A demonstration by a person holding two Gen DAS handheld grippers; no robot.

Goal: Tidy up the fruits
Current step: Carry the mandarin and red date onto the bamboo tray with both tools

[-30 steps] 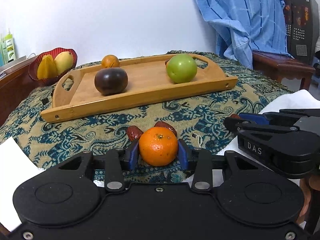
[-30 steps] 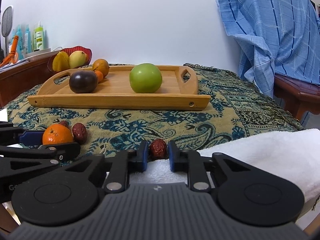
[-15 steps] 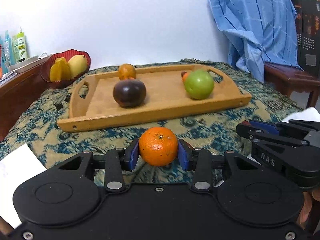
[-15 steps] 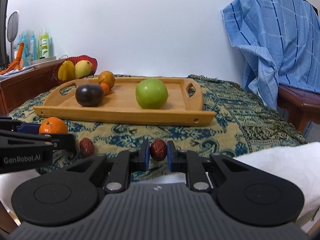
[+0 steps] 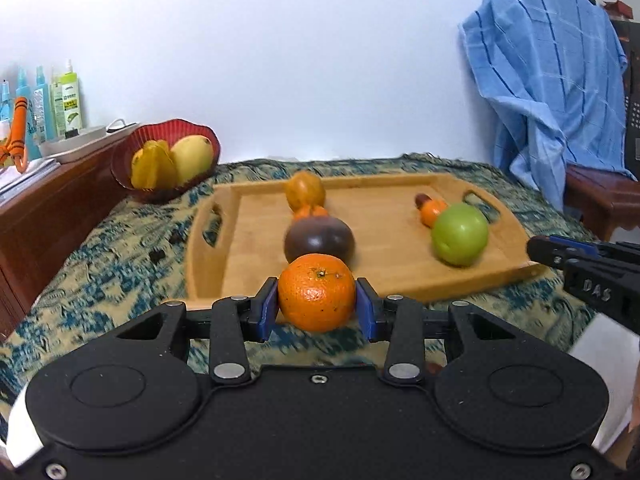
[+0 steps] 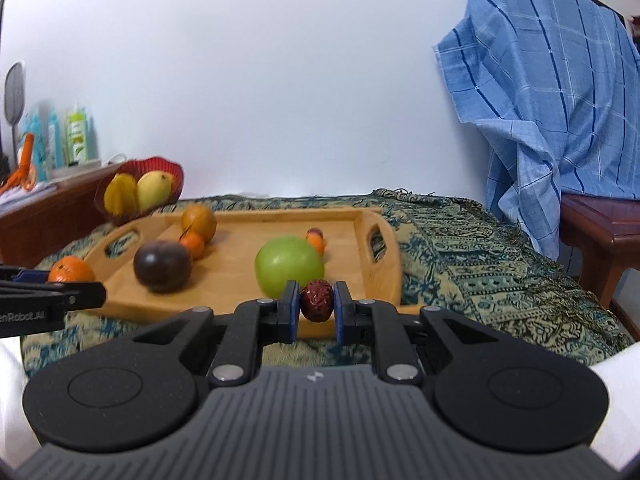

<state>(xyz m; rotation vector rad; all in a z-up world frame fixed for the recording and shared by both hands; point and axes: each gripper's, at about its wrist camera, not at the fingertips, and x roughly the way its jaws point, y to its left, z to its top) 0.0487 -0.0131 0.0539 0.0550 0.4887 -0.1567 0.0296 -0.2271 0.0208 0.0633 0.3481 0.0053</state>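
Note:
My left gripper point(image 5: 317, 305) is shut on an orange tangerine point(image 5: 317, 292), held above the cloth just before the near rim of the wooden tray point(image 5: 380, 288). My right gripper point(image 6: 316, 308) is shut on a red date point(image 6: 316, 300), held near the tray's front rim point(image 6: 120, 304). On the tray lie a dark purple fruit point(image 5: 319, 240), a green apple point(image 5: 460, 234), an orange fruit point(image 5: 305, 191) and small orange fruits point(image 5: 431, 208). In the right wrist view the left gripper with the tangerine point(image 6: 71, 270) shows at the left.
A red bowl point(image 5: 166, 162) with a starfruit and a mango stands back left beside a wooden cabinet point(image 5: 48, 208) with bottles. A blue cloth point(image 5: 548, 76) hangs over a chair at right. White towel point(image 6: 616, 396) lies at the near edge.
Both grippers have risen and moved forward toward the tray with their fruit. The dates left on the cloth have dropped out of view.

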